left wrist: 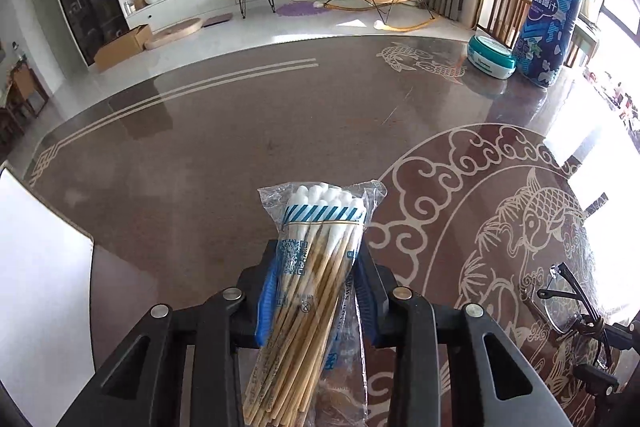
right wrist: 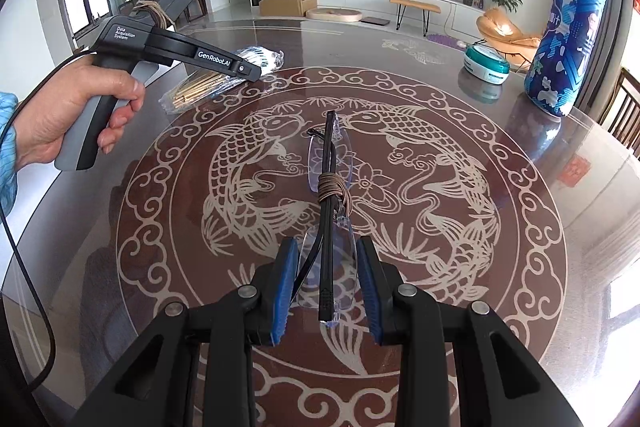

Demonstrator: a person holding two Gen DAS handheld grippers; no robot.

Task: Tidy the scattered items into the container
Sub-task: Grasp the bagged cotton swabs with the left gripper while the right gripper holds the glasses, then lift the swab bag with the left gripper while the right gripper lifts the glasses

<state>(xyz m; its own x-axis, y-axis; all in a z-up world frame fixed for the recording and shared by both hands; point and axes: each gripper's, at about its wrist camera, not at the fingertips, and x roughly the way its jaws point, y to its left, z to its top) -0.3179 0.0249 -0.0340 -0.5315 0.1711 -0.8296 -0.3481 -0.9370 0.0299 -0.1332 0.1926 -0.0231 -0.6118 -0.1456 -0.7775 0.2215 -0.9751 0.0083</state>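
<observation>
While only the right wrist view shows the person's hand [right wrist: 76,107], the left gripper [left wrist: 316,279] is seen clamped on a cotton swab packet [left wrist: 316,267]. The right gripper [right wrist: 326,279] is narrowly parted around folded glasses [right wrist: 330,211], contact unclear, above the table [right wrist: 520,227].

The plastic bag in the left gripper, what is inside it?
The plastic bag holds a bundle of cotton swabs: white tips, wooden sticks, a blue-striped paper band. The left gripper pads cover the bag's sides; its lower end runs out of frame.
</observation>
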